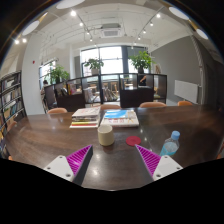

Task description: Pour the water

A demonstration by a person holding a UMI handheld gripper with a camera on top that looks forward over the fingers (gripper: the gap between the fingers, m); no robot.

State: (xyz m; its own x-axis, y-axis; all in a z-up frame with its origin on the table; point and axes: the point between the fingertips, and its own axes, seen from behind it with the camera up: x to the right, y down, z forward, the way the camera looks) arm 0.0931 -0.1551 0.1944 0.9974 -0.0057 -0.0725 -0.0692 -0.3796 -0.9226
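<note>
Since the fingers are spread wide and holding nothing, pouring hasn't started. Cup sits on the desk at 12 o'clock, bottle at 2 o'clock. Grabbing the bottle comes first, I'd guess.

Bright window backlight, fisheye-curved edges
</note>
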